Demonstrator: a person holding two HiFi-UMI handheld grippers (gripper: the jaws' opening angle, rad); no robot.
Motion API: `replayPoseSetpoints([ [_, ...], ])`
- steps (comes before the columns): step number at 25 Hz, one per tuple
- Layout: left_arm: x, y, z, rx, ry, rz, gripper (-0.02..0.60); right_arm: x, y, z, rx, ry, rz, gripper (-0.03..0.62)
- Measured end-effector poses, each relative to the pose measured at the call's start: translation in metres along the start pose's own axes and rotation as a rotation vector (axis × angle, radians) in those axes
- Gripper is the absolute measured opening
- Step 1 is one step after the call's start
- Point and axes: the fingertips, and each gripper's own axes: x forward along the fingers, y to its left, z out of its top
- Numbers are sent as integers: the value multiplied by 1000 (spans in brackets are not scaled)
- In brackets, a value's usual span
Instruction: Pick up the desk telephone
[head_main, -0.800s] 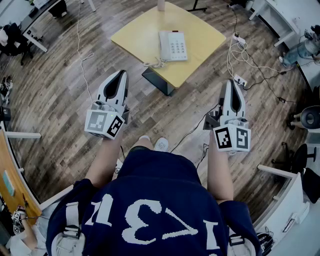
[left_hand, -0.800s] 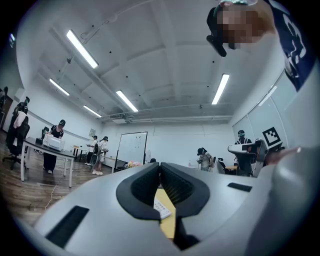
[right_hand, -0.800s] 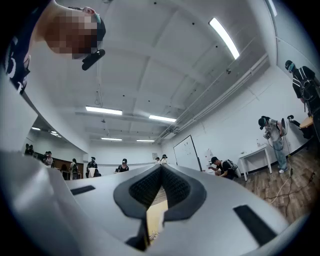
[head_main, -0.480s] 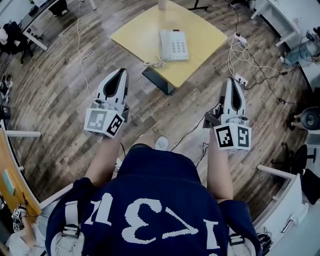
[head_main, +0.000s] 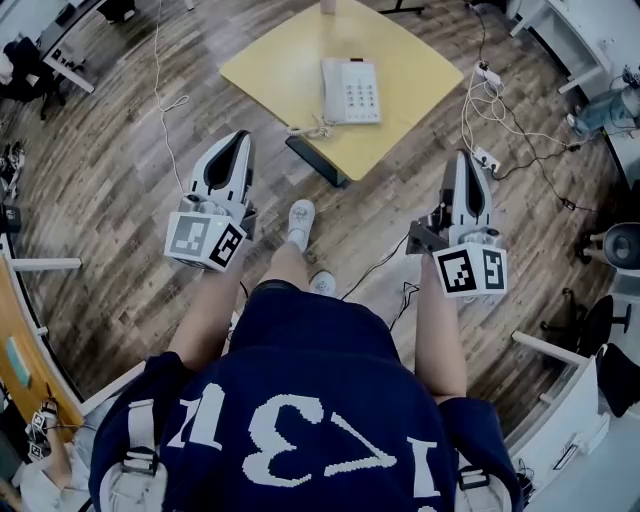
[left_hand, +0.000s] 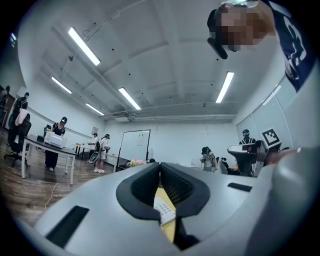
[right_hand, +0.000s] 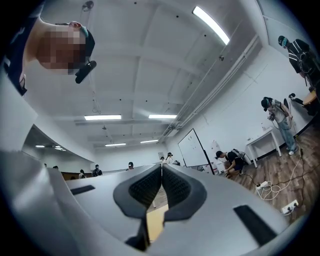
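A white desk telephone (head_main: 350, 90) with a grey keypad lies on the yellow table (head_main: 270, 70) ahead of me, its coiled cord (head_main: 312, 127) trailing to the near table edge. My left gripper (head_main: 238, 138) is held over the wooden floor, short of the table and left of the phone, jaws shut and empty. Over the floor to the right of the table, my right gripper (head_main: 461, 157) is also shut and holds nothing. In the left gripper view the phone (left_hand: 164, 210) shows below the closed jaws (left_hand: 160, 167). The right gripper view shows closed jaws (right_hand: 162, 167) and a strip of yellow table (right_hand: 154, 222).
The table's black base (head_main: 318, 160) stands on the floor between the grippers. Cables and a power strip (head_main: 482, 158) lie on the floor at right. My shoe (head_main: 300, 215) is stepped forward. White desks line the room's edges, and several people stand far off.
One foot has swung forward toward the table. Both grippers stay shut and have shifted only slightly; the table and phone sit about where they were.
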Motion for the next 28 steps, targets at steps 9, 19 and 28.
replayPoseSetpoints([
  [9,104,48,-15,-24,-7,-37,21,89,-41,-15,-14,15,-34,28],
  [19,249,118,-20,-38,0,-152,21,220,-77,-30,-35,1,-107,29],
  [28,313,147,-46,-68,60,-202,21,267,-99,-60,-33,69,-161,29],
])
